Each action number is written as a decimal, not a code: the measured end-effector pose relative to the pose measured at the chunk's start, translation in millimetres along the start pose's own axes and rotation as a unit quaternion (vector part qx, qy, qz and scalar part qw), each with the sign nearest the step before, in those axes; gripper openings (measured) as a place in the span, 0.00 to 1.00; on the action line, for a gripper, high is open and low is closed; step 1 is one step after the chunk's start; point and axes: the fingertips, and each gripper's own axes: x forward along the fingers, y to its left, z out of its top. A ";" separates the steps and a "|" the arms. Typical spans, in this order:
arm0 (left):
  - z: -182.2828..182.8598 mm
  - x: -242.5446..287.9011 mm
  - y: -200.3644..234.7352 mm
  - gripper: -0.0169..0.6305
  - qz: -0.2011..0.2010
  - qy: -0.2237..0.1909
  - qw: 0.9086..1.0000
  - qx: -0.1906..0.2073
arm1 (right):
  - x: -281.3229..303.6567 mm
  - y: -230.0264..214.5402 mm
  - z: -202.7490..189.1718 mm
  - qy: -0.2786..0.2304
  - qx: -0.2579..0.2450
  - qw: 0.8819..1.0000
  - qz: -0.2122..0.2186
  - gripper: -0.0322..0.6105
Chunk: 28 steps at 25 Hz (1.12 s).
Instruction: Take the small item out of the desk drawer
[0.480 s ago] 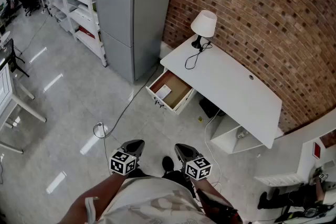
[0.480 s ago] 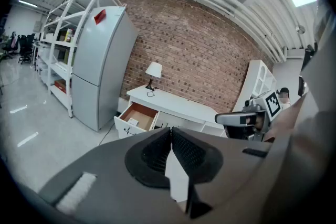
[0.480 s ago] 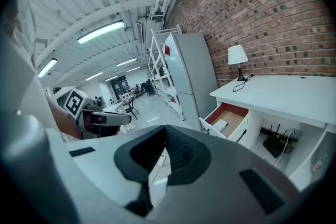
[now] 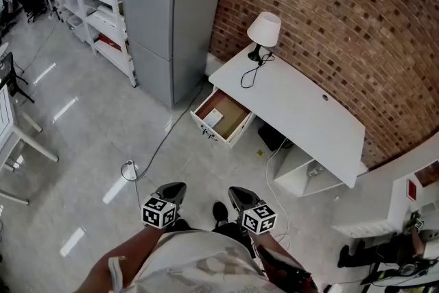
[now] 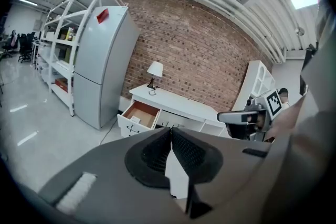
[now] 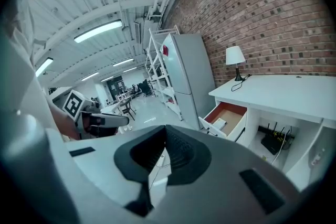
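Note:
The white desk (image 4: 302, 113) stands against the brick wall with its left drawer (image 4: 221, 117) pulled open. A small white item (image 4: 213, 119) lies on the drawer's brown bottom; it also shows in the left gripper view (image 5: 135, 119) and the right gripper view (image 6: 219, 123). My left gripper (image 4: 174, 189) and right gripper (image 4: 237, 194) are held side by side close to my body, well short of the desk. Both are shut with nothing between the jaws. In the left gripper view the jaws (image 5: 170, 131) meet at the tip, and so do those in the right gripper view (image 6: 165, 131).
A white lamp (image 4: 264, 29) with a black cord stands at the desk's far end. A grey refrigerator (image 4: 171, 17) and white shelves (image 4: 96, 7) are left of the desk. A cable (image 4: 154, 154) runs over the floor towards the drawer. A router (image 6: 274, 143) sits under the desk.
The desk and drawer sit a touch further left and up in the head view. Both grippers keep their places and stay shut.

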 end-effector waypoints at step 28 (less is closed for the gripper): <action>-20.2 -23.5 35.5 0.05 0.002 -0.001 1.000 -0.025 | 25.3 11.1 -11.0 -0.003 0.018 0.999 -0.039 0.06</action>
